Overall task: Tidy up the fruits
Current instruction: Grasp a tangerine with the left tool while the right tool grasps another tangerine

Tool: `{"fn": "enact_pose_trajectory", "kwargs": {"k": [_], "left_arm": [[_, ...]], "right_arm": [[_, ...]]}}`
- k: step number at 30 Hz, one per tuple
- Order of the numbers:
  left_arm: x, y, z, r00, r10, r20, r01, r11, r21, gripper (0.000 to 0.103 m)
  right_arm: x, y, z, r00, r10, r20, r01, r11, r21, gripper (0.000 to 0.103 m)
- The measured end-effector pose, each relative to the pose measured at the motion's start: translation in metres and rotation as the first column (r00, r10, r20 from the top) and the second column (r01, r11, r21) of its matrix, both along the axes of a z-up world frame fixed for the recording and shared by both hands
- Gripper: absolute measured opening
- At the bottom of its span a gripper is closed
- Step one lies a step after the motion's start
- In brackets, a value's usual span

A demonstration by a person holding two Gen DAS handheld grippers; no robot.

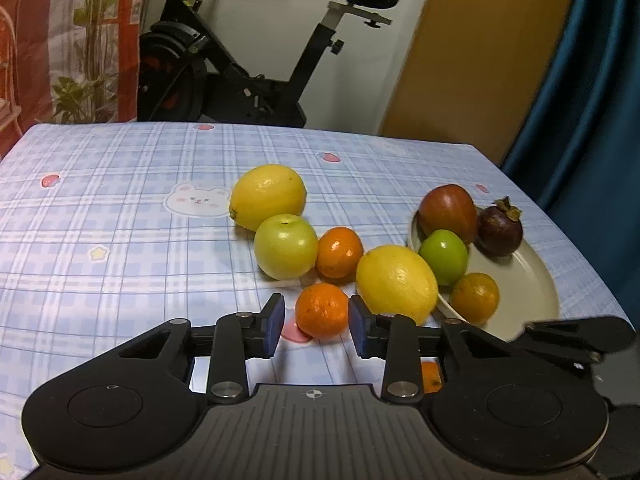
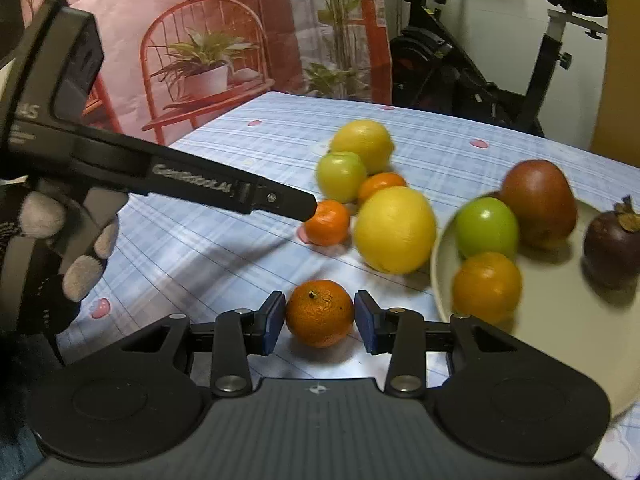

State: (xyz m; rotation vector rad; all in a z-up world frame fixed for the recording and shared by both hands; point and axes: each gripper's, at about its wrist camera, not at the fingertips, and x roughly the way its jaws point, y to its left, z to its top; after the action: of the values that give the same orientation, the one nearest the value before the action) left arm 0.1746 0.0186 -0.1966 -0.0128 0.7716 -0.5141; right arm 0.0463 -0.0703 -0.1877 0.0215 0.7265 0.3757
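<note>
so both jaws are clamped, left gripper on a small round orange mandarin and right gripper on another mandarin, both on the blue checked tabletop, with the pale round plate off to their right.

You see a pale blue plaid tablecloth printed with pink strawberries, yellow stars and a white bear. The round ceramic plate is cream. On it: 1 green apple, 1 red-brown apple, 1 dark purple mangosteen. Both yellow lemons are glossy. Gripper pads are dark blue.
</note>
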Motion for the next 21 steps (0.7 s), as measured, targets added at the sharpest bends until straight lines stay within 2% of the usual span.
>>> {"fn": "enact_pose_trajectory", "kwargs": {"k": [9, 21], "left_arm": [[0.009, -0.004, -0.004, 1.000, 0.016, 0.005, -0.016, 0.999, -0.035, 0.037], [0.009, -0.012, -0.010, 1.000, 0.000, 0.001, 0.000, 1.000, -0.017, 0.037]], "right_arm": [[-0.002, -0.004, -0.001, 1.000, -0.010, -0.005, 0.010, 1.000, 0.005, 0.041], [-0.003, -0.006, -0.002, 1.000, -0.014, -0.004, 0.014, 1.000, 0.017, 0.041]]}}
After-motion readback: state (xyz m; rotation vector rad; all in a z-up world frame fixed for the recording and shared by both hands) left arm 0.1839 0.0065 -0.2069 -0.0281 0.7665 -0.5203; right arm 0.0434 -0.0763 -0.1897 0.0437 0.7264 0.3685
